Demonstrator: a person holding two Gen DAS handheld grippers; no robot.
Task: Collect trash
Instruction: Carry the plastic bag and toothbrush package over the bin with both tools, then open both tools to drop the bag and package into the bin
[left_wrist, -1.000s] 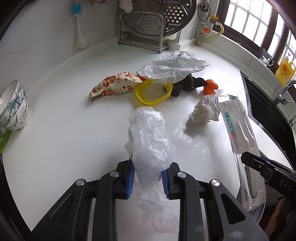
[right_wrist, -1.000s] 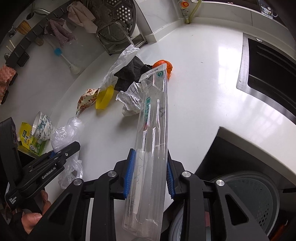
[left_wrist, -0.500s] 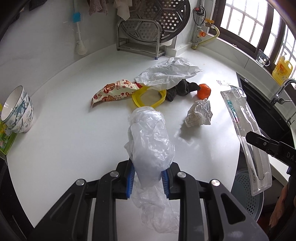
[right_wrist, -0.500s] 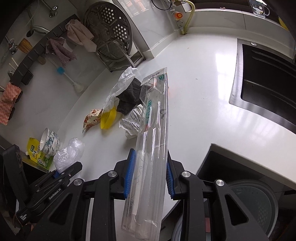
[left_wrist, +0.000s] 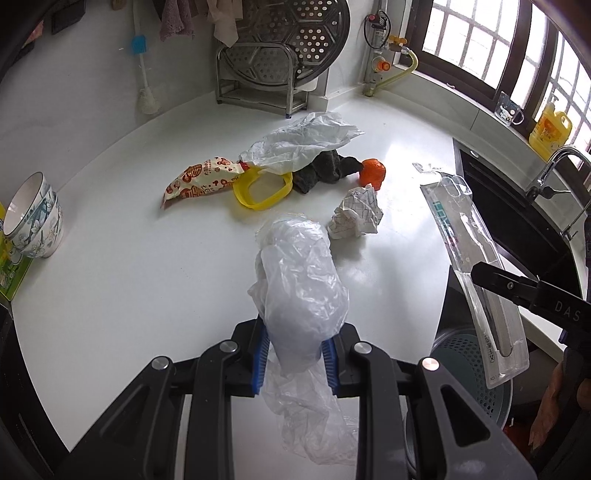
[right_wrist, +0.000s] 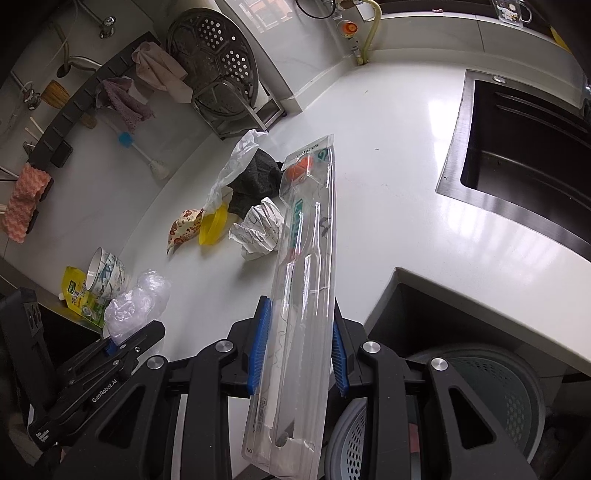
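My left gripper (left_wrist: 295, 360) is shut on a crumpled clear plastic bag (left_wrist: 301, 280), held above the white counter's near edge. My right gripper (right_wrist: 298, 350) is shut on a long clear toothbrush package (right_wrist: 303, 280), which hangs over the counter edge above a grey-green perforated trash basket (right_wrist: 498, 398). In the left wrist view the same package (left_wrist: 476, 284) and the basket (left_wrist: 469, 369) show at the right. On the counter lie a crumpled paper ball (left_wrist: 356, 218), a red-patterned snack wrapper (left_wrist: 201, 179), a yellow lid ring (left_wrist: 262, 190), a white plastic bag (left_wrist: 303, 146), a dark cloth (left_wrist: 325, 171) and an orange piece (left_wrist: 373, 172).
Stacked bowls (left_wrist: 35, 218) stand at the counter's left edge beside a green packet (right_wrist: 79, 291). A steel rack with a perforated steamer plate (left_wrist: 280, 48) stands at the back. A black sink (right_wrist: 528, 162) lies to the right, with a yellow bottle (left_wrist: 550, 129) on the windowsill.
Both grippers have drawn back and risen from the counter with their loads. The toothbrush package left the counter surface and now hangs over the edge above the basket.
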